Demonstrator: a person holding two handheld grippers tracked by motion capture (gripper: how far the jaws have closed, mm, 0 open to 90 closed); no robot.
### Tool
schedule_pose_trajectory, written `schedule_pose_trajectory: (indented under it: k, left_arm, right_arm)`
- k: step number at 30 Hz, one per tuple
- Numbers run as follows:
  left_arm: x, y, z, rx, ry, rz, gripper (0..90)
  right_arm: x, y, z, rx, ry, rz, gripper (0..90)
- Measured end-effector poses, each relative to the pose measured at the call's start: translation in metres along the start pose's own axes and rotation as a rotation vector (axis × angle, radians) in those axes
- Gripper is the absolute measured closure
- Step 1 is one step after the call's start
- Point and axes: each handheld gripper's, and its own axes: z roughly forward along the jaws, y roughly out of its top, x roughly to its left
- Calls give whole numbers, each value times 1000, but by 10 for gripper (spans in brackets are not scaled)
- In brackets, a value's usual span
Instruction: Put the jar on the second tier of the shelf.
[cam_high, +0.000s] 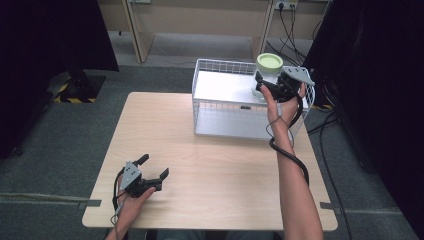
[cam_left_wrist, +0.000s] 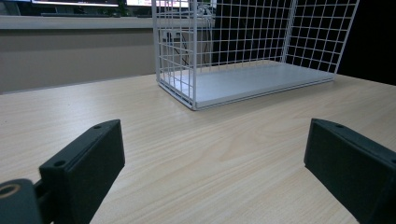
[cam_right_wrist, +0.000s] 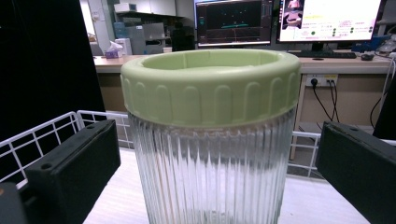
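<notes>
Nearest the person, the left tongs rest low on the pale wooden tabletop, jaws spread wide and holding nothing, pointed across bare wood toward the white wire basket — well apart from it. Farther back, the right tongs reach over the basket's near wall at its right end, where a ribbed clear glass jar with a pale green screw lid stands upright on the basket's white floor. In the right gripper view the jar sits squarely between the two black jaws, its long axis vertical, with a gap visible on either side — the jaws stand wide and are not yet pressing the glass. The jar lies straight ahead of the right tongs and just beside them, so the right hand is by far the nearer; a grasp would likely turn on closing the jaws level across the ribbed wall, below the lid. Beyond the basket, desks and lit monitors fill the background.
</notes>
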Motion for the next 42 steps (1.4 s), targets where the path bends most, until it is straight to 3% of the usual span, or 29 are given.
schedule_pose_trajectory:
  k: [42]
  left_arm:
    - [-1, 0, 0, 4, 5, 8, 44]
  right_arm:
    - [-3, -37, -59, 14, 66, -42, 3]
